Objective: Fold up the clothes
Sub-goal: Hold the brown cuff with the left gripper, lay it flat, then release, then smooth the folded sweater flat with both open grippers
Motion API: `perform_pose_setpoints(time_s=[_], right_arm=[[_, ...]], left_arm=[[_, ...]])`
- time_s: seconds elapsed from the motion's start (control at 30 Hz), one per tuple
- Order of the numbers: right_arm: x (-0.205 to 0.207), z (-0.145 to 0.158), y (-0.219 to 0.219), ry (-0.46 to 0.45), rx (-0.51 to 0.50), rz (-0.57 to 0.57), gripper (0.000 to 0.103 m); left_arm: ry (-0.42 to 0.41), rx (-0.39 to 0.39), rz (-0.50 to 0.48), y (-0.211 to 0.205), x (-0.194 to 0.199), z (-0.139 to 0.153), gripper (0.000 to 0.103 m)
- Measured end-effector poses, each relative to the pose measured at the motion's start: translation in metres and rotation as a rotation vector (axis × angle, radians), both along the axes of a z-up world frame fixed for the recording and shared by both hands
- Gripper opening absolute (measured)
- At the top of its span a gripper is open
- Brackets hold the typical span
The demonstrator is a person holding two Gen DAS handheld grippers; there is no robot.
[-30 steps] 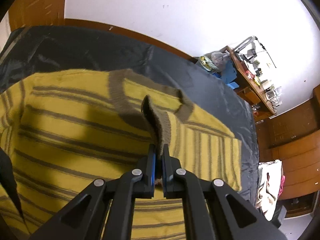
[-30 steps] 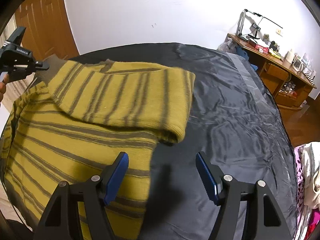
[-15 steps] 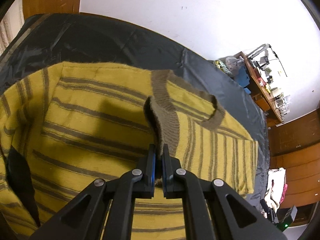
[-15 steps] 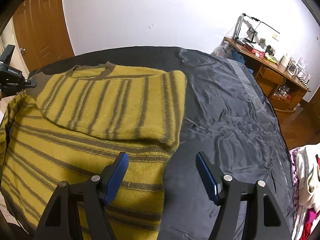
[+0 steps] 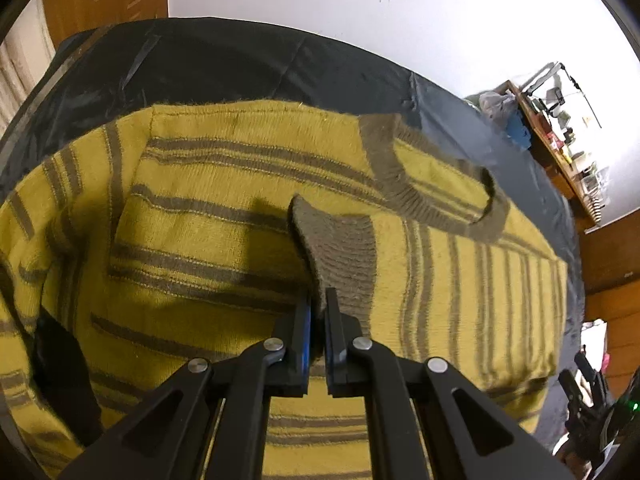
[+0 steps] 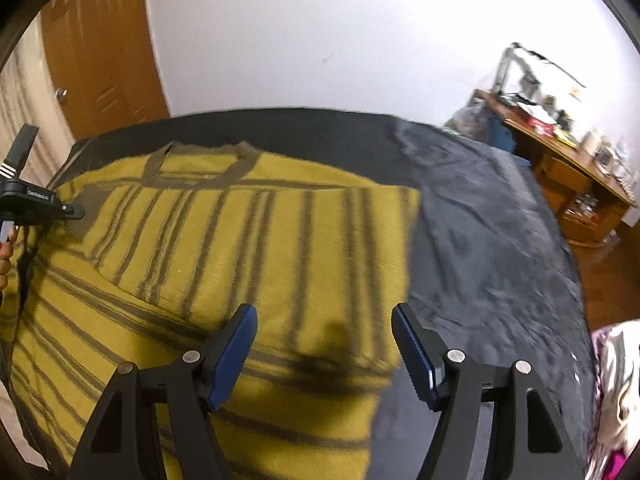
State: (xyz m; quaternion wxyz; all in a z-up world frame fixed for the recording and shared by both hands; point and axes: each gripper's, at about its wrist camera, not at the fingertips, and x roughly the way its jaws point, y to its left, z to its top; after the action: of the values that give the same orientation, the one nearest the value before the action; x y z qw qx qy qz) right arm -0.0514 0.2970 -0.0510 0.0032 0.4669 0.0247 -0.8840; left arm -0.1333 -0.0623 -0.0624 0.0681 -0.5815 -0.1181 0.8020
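While we look along the left gripper (image 5: 318,312), its jaws pinch the brown ribbed cuff (image 5: 340,248) of the yellow brown-striped knit sweater (image 5: 200,240) spread on the dark bedcover (image 5: 240,60). From the right view, our right gripper (image 6: 322,332) hangs wide apart, empty, above the sweater's near right edge.

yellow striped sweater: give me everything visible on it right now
The sweater is a mustard-yellow knit with thin olive-brown stripes and ribbed olive-brown trim at the neckline and cuff. It lies flat on a dark cover, one sleeve folded across the body so its stripes cross the body's. The left gripper is shut on the cuff, lifting it slightly. The right gripper hangs open above the folded edge, touching nothing.
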Motion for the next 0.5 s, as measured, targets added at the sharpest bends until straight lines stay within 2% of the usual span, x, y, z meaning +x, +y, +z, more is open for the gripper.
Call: perform_pose_setpoints(time_s=[0.17, 0.23, 0.3, 0.33, 0.4, 0.5], right_arm=[[-0.022, -0.039, -0.014, -0.111, -0.002, 0.023, 0.071], [-0.021, -0.050, -0.012, -0.125, -0.015, 0.018, 0.074], [-0.019, -0.057, -0.008, -0.121, -0.040, 0.006, 0.076], [-0.018, -0.057, -0.006, -0.117, -0.052, 0.002, 0.077], [-0.017, -0.058, -0.007, -0.108, -0.046, 0.003, 0.079], [-0.016, -0.059, -0.010, -0.099, -0.029, -0.013, 0.080]], left_arm=[[-0.030, -0.042, -0.010, -0.002, 0.002, -0.015, 0.011], [-0.044, -0.049, -0.007, -0.007, 0.004, -0.020, 0.020], [-0.042, -0.061, 0.002, -0.014, 0.007, -0.020, 0.039], [-0.037, -0.071, 0.007, -0.017, 0.008, -0.019, 0.043], [-0.024, -0.086, 0.025, -0.022, 0.012, -0.013, 0.057], [0.003, -0.039, 0.065, -0.027, 0.022, -0.002, 0.071]])
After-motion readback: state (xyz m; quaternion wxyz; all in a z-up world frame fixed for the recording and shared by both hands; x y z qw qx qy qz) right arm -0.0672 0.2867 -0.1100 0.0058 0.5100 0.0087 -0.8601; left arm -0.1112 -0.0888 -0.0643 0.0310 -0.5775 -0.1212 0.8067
